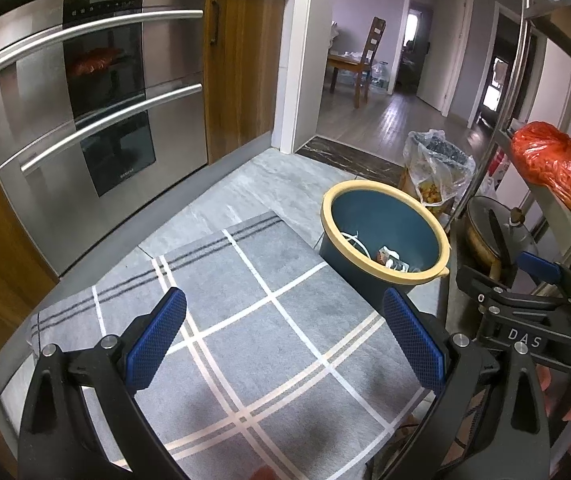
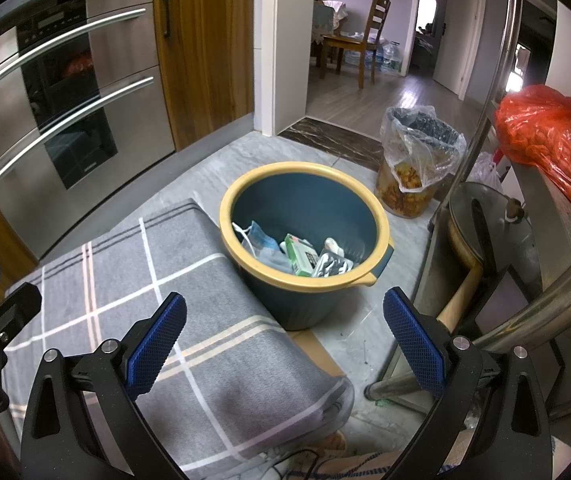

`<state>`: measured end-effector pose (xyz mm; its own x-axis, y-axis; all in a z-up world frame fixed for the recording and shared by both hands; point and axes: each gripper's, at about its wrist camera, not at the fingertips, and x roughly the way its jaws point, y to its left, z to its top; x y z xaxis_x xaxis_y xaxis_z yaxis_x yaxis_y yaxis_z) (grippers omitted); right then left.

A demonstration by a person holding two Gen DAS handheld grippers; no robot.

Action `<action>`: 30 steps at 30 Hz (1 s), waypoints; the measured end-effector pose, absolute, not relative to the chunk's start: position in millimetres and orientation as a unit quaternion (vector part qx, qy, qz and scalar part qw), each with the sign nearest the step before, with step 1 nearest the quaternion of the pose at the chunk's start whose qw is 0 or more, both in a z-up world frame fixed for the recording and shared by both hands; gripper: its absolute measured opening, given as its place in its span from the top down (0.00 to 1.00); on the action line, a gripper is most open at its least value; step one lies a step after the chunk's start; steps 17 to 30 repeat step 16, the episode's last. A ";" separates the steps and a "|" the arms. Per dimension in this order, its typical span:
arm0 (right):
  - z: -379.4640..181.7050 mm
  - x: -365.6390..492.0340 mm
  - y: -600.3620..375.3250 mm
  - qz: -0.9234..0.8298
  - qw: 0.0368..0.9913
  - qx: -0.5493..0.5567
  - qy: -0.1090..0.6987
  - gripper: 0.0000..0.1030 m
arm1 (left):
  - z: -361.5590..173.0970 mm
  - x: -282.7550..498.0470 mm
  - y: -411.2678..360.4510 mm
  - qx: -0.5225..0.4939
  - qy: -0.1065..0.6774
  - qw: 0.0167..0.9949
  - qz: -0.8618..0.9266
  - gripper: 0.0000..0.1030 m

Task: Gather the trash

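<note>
My left gripper [image 1: 285,336] has its blue fingers wide apart and holds nothing. My right gripper [image 2: 285,336] is wide apart too, also holding nothing. Both hang over a gray checked cloth [image 2: 189,300]. Right beside the cloth stands a round blue bucket with a yellow rim [image 2: 305,304]. Inside it lies the trash: a blue face mask [image 2: 263,242], a green and white box [image 2: 301,258] and some wrappers [image 2: 335,262].
</note>
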<state>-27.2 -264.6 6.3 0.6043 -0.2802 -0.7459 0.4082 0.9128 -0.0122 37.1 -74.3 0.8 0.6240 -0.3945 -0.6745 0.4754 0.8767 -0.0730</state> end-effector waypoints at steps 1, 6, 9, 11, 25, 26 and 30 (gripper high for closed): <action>6.4 -27.2 -264.6 -0.193 0.892 0.080 0.401 0.05 | 1.5 36.8 -74.5 0.060 0.354 0.901 -0.241 0.05; 6.7 -27.1 -264.8 -0.193 0.892 0.080 0.401 0.05 | 0.6 34.2 -74.9 0.072 0.336 0.905 -0.250 0.05; 5.7 -27.9 -265.1 -0.193 0.892 0.081 0.401 0.05 | -2.1 34.4 -76.8 0.087 0.337 0.905 -0.244 0.05; 5.0 -28.4 -264.5 -0.194 0.892 0.081 0.401 0.05 | -5.0 34.8 -79.6 0.094 0.345 0.901 -0.246 0.05; 2.4 -29.6 -263.6 -0.193 0.891 0.082 0.404 0.05 | -11.3 39.2 -77.4 0.088 0.363 0.897 -0.236 0.05; 2.4 -29.6 -263.6 -0.193 0.891 0.082 0.404 0.05 | -11.3 39.2 -77.4 0.088 0.363 0.897 -0.236 0.05; 2.4 -29.6 -263.6 -0.193 0.891 0.082 0.404 0.05 | -11.3 39.2 -77.4 0.088 0.363 0.897 -0.236 0.05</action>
